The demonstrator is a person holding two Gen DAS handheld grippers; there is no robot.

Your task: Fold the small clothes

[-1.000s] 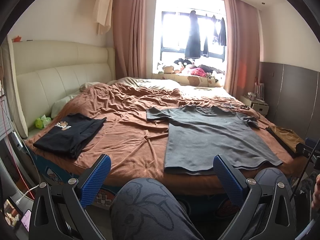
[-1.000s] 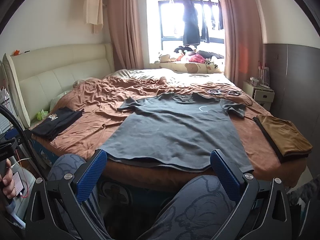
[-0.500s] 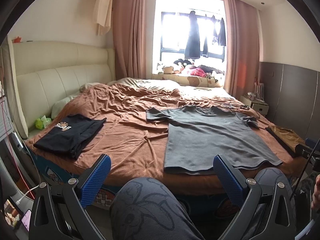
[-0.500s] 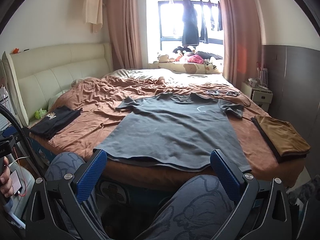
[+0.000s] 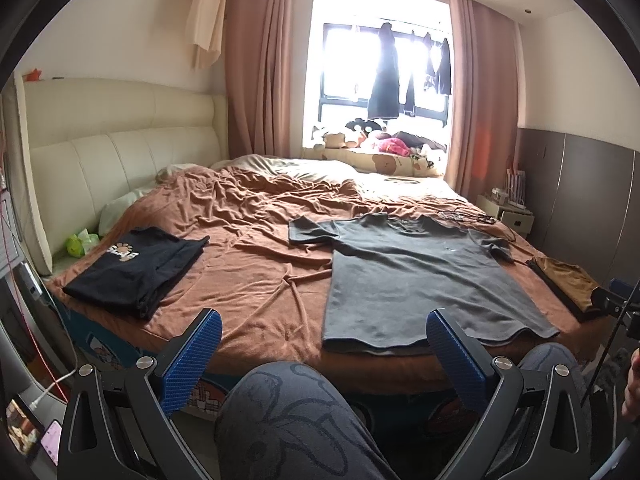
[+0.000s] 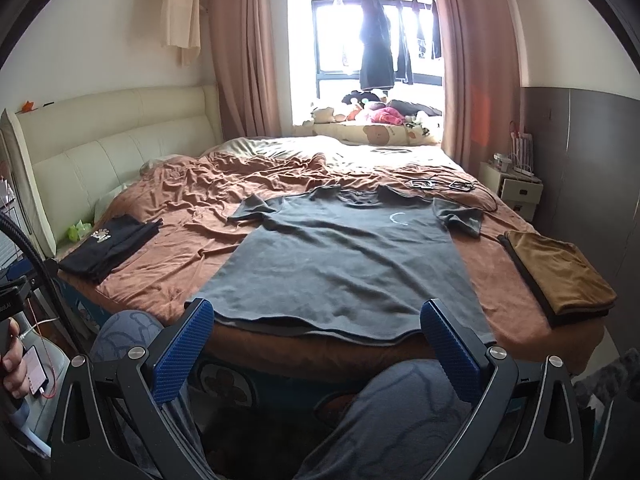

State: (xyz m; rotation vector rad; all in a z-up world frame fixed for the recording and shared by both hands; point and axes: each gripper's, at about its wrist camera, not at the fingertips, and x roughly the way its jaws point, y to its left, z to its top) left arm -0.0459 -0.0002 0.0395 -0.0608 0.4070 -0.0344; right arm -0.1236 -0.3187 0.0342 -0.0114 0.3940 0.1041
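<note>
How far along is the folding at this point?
Done: a folded black shirt lies at the left and a folded brown garment at the right of the bed. In hand: nothing; the left gripper and right gripper are open, short of the bed. Left: the grey T-shirt, spread flat, unfolded.

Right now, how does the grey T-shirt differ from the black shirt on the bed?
The grey T-shirt lies spread flat, sleeves out; the black shirt is folded into a compact stack. The grey one sits mid-bed with its hem at the near edge; the black one sits at the left, near the headboard. The black one shows a pale print. Both rest on the brown blanket, untouched by either gripper.
</note>
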